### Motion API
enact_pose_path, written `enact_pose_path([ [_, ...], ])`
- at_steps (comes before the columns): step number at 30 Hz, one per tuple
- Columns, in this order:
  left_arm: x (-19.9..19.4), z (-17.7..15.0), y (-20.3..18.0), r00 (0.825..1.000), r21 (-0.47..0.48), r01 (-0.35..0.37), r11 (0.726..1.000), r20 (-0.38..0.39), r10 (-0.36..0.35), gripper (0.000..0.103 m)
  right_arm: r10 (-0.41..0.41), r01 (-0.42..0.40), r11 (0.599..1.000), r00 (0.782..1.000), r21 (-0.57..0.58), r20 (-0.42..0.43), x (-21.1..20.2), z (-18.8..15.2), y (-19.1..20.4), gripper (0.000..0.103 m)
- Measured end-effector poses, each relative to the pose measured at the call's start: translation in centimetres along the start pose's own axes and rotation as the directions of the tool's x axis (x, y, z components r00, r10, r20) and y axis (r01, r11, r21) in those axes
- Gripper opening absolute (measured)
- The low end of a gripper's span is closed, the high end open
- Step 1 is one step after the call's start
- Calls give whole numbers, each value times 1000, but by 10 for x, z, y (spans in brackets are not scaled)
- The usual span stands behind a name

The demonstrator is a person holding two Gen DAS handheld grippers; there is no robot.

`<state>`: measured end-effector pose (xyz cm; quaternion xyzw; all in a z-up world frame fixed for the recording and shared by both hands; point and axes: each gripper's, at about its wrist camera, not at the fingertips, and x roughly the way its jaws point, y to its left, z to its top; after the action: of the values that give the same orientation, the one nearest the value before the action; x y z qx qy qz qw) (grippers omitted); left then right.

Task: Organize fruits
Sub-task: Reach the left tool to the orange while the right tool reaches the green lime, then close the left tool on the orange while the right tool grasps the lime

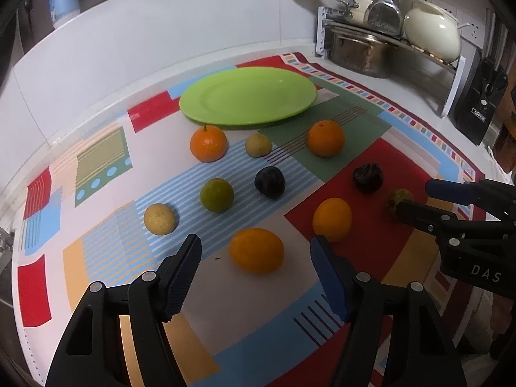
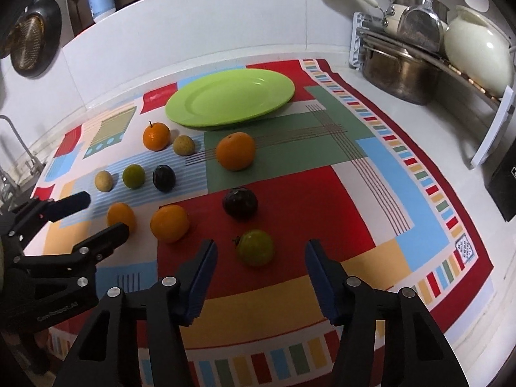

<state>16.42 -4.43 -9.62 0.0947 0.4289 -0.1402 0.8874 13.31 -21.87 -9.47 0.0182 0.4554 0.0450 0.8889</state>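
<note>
1. The left gripper (image 1: 256, 274) is spread wide, low in the frame, with an orange (image 1: 256, 250) between its fingers, not touching.
2. The right gripper (image 2: 261, 266) is spread wide around a green fruit (image 2: 255, 247).
3. The green plate (image 1: 248, 95) sits bare near the top.

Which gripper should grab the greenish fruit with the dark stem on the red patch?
Right. The right gripper is open with the greenish fruit between its fingertips; the left gripper frames an orange.
</note>
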Motion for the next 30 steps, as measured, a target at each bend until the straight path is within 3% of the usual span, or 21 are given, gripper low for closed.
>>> enact_pose_path([
  [14,16,1,1,999,-11,43,999,-31,-43,46,18,-17,1000,998,16,-53,18,-2,-1,42],
  [19,16,1,2,999,-10,25,1000,-30,-25,38,16,-15,1000,999,7,-50,18,-1,-1,38],
  [30,14,-1,3,999,-17,37,999,-21,-38,38,14,-15,1000,999,-20,-39,17,-1,2,30],
])
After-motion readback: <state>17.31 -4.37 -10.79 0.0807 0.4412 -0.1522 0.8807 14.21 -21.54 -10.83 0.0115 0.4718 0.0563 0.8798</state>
